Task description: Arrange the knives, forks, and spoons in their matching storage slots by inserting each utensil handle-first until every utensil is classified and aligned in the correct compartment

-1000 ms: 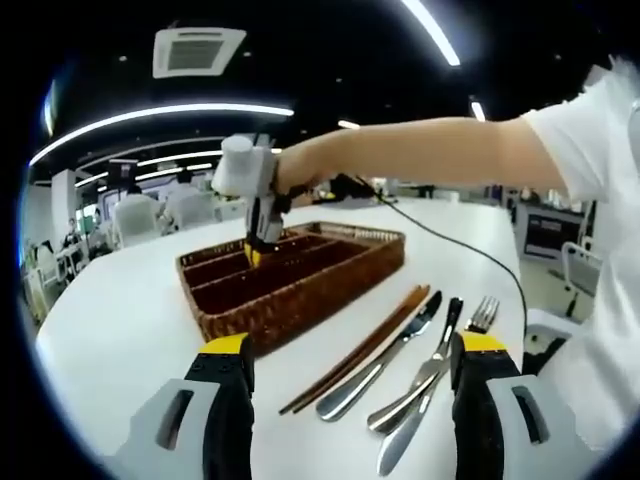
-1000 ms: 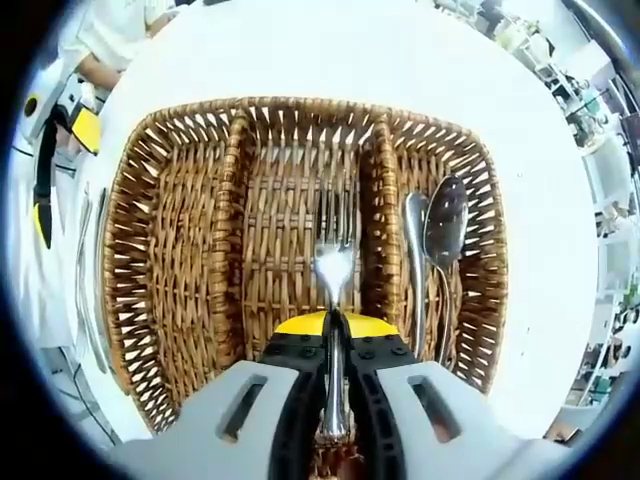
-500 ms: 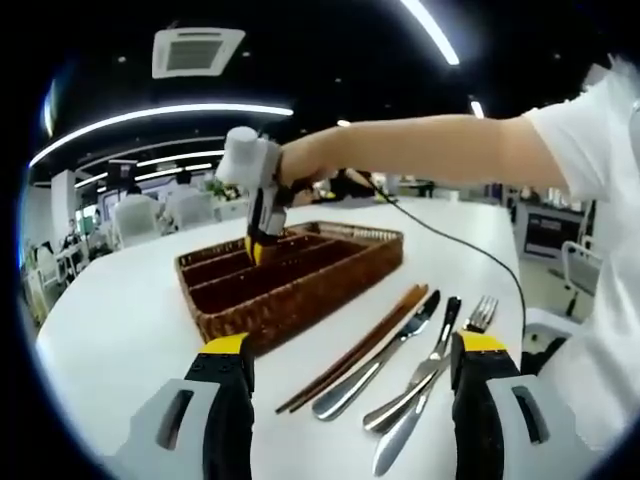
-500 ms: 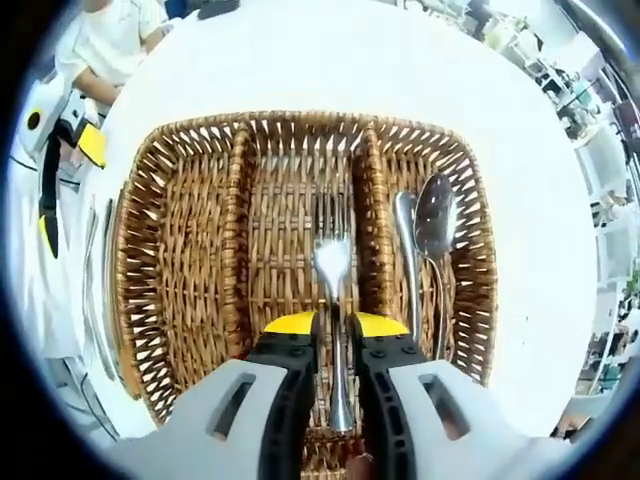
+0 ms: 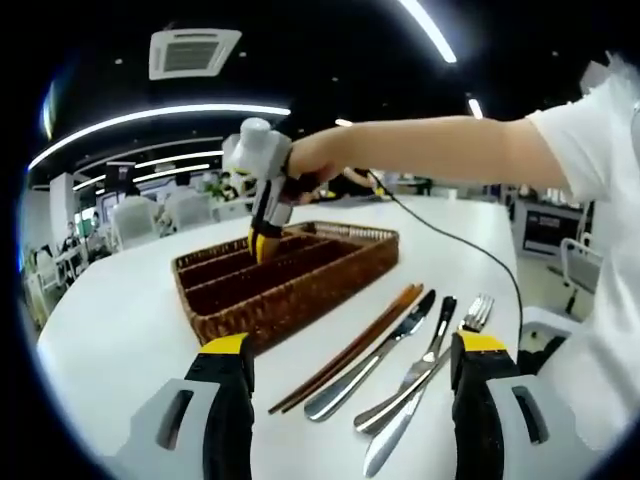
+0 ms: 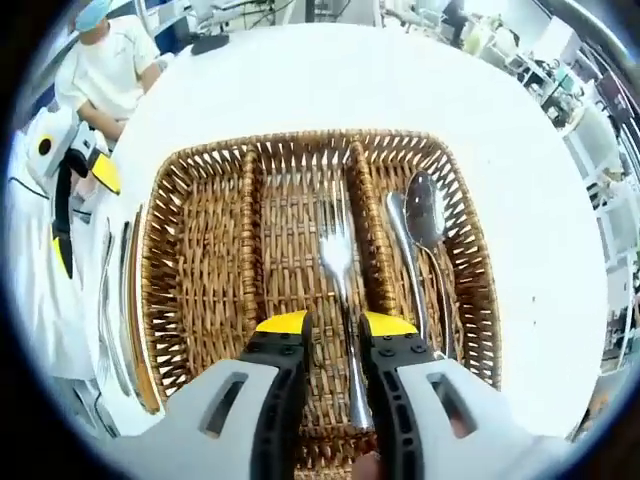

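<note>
Three compartments run lengthwise in the wicker tray (image 5: 300,275), seen in the left gripper view near the far middle of the white table (image 5: 110,320). Left gripper (image 5: 345,375) sits low at the near edge, jaws spread wide, nothing between them. Loose on the table between tray and near right edge: one pair of brown chopsticks (image 5: 350,345) just beside the tray, then two knives (image 5: 370,370) (image 5: 415,385), then one fork (image 5: 477,312), all lying roughly parallel. Right gripper (image 5: 264,238) hangs above the tray's far side, tips pointed down, held by a person's bare arm (image 5: 420,150) in a white sleeve; a black cable (image 5: 460,245) trails across the table behind it.

Right gripper view looks straight down into the tray (image 6: 195,270). Right gripper (image 6: 334,325) has its jaws parted, gripping nothing. One fork (image 6: 338,270) lies flat in the middle compartment, tines toward the far end, handle running down between the jaws. Two spoons (image 6: 425,215) (image 6: 400,240) lie side by side in the right compartment. Left gripper (image 6: 75,185) sits off the tray's left side, and cutlery (image 6: 118,300) plus chopsticks (image 6: 140,330) lie along the tray's left edge.
</note>
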`<state>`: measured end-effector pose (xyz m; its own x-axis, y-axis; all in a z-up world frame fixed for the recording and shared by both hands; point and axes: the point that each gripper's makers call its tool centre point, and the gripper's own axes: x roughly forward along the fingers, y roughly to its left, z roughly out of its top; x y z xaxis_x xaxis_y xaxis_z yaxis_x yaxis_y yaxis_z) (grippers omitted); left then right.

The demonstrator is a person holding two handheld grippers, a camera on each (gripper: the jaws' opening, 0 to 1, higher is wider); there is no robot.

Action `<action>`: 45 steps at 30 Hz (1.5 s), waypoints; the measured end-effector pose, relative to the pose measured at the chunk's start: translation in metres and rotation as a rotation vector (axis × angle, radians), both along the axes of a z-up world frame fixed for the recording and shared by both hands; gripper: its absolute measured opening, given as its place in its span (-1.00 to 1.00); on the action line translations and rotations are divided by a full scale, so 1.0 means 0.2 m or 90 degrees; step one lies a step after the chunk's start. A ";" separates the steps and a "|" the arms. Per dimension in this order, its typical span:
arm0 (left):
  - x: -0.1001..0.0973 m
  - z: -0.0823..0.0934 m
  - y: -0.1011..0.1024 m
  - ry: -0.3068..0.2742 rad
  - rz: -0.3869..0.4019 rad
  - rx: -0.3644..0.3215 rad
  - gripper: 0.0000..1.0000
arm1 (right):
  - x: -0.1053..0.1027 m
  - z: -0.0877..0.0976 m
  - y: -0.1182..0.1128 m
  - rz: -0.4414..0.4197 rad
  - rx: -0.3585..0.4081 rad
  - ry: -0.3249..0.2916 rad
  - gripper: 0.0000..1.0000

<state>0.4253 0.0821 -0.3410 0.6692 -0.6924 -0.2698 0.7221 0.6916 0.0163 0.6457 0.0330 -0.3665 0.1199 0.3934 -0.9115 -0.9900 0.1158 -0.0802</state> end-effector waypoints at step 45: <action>-0.13 -0.02 -0.16 -0.004 -0.030 0.059 0.56 | -0.29 0.33 -0.14 -0.096 0.435 -0.060 -0.22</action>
